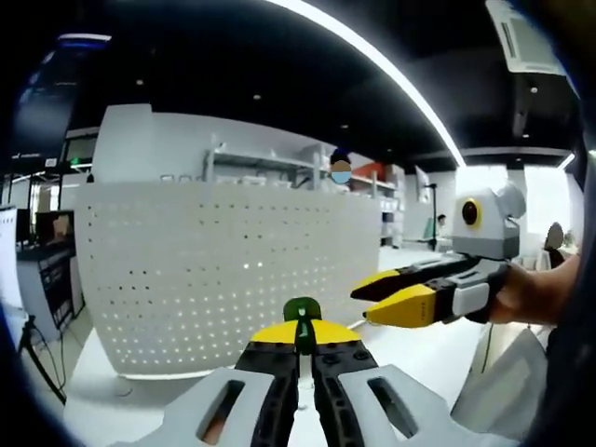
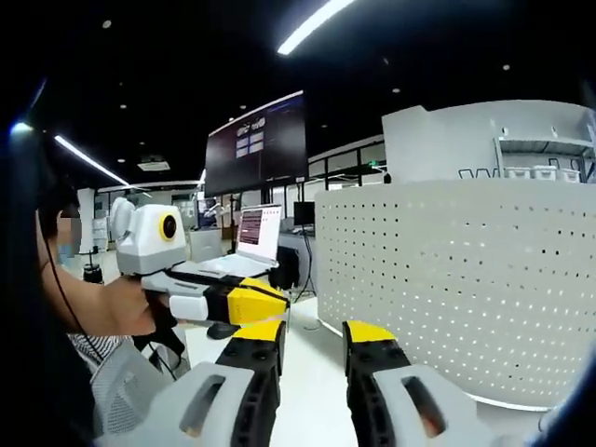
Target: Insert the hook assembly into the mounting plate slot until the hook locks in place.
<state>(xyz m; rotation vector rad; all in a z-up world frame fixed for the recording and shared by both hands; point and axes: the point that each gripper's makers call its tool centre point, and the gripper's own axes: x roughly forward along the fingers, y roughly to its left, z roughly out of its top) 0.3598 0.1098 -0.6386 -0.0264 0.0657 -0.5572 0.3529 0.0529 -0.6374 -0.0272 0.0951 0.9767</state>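
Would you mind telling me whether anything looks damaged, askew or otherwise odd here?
Nothing stands out. The left gripper is shut on a small green hook in front of the upright white perforated panel, and the right gripper is open and holds nothing.

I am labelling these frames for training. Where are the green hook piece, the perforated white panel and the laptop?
green hook piece [image 1: 302, 321], left gripper view, its rounded top above the tool tips.
perforated white panel [image 2: 456, 279], right gripper view, its curved front face.
laptop [image 2: 256, 233], right gripper view, its lit screen.

Open-plan office or lab — black ceiling, strip lights [image 1: 372, 56], wall screen [image 2: 256, 144], laptop [image 2: 253, 237], shelving [image 1: 270, 166]
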